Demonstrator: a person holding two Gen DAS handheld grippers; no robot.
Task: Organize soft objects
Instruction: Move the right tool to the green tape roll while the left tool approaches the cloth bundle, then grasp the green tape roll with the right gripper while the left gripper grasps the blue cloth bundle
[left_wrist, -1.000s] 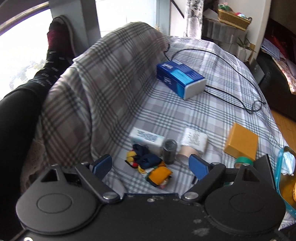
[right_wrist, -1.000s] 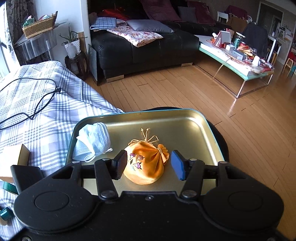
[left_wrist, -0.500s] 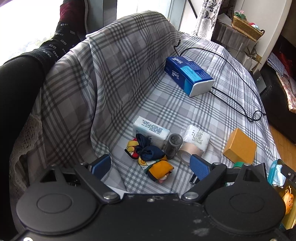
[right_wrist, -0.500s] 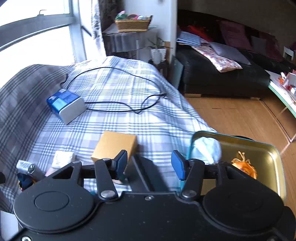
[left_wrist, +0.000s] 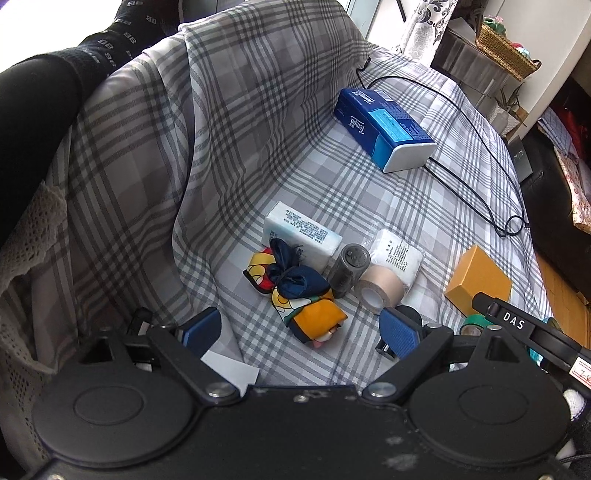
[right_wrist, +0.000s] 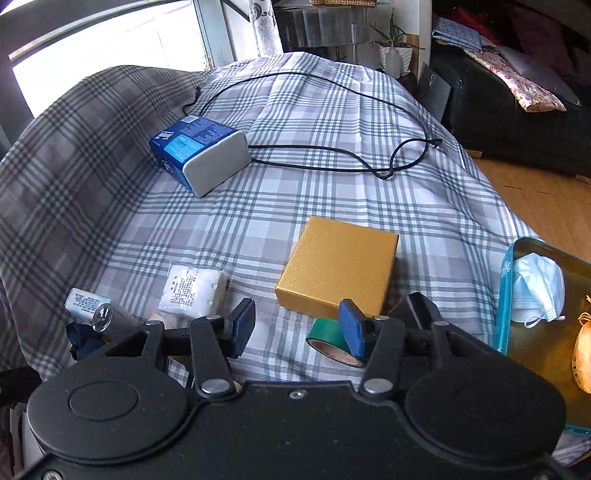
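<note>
Scarf bundle (left_wrist: 295, 291) lies just ahead between the spread, empty left gripper (left_wrist: 301, 328) fingers, long axis slanting away leftward, nearer than the right gripper (right_wrist: 297, 328), also spread and empty.

Left claw (left_wrist: 299, 330): matte black body, two round raised discs, silver pivot screws, scissor-like black links, blue ribbed fingertips (left_wrist: 397, 330). Whitish scuffs on the black top plate. Right claw (right_wrist: 297, 326): same black build, twin discs, silver screws, blue pads (right_wrist: 351, 334) on dark fingers. White "DAS" lettering on a black bar of it, seen from the left wrist.
</note>
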